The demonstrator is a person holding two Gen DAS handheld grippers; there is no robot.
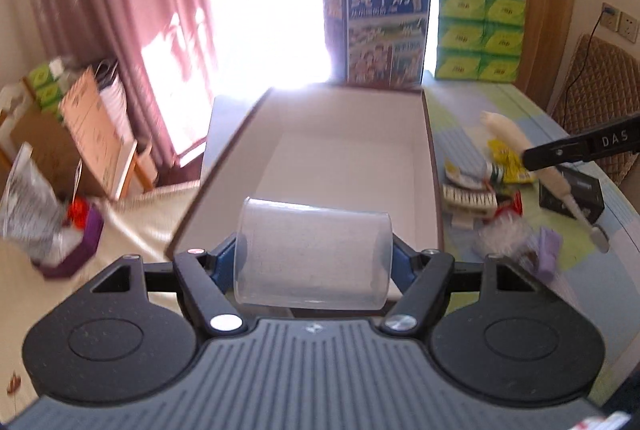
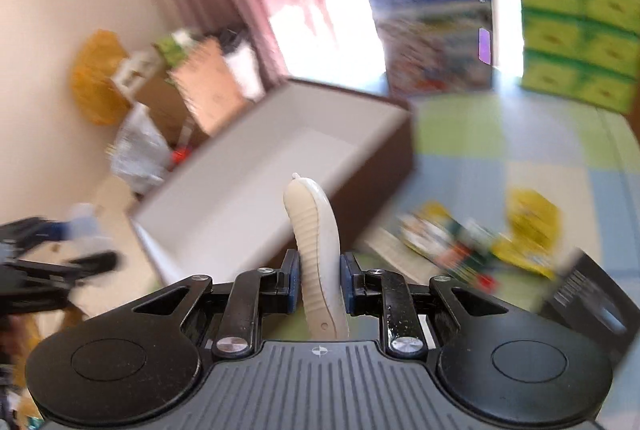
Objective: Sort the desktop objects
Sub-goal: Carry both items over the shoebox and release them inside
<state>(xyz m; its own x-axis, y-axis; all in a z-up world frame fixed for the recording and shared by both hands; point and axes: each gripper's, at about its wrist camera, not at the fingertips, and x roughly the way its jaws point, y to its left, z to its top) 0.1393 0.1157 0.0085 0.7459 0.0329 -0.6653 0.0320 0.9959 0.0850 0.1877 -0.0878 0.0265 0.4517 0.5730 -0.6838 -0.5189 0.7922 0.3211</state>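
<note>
A: What was the largest thing in front of you?

B: You had the table with its green and blue checked cover, and on its left part the open brown box with a white inside, which looked empty where you could see it. Behind the box stood a blue milk carton, and right of that a stack of green tissue packs.

A: And what did you carry?

B: Your left gripper had its jaws clamped across a clear plastic cup lying sideways, raised over the near end of the box. Your right gripper had its jaws clenched tight on a white peeler, handle pointing up and forward. In the left wrist view you could see its metal head hanging below the right gripper, over the table.

A: What lay loose?

B: To the right of the box you had a pile of small things: a black box, yellow packets, a brush and a purple bit. The right wrist view was too blurred to name more.
</note>
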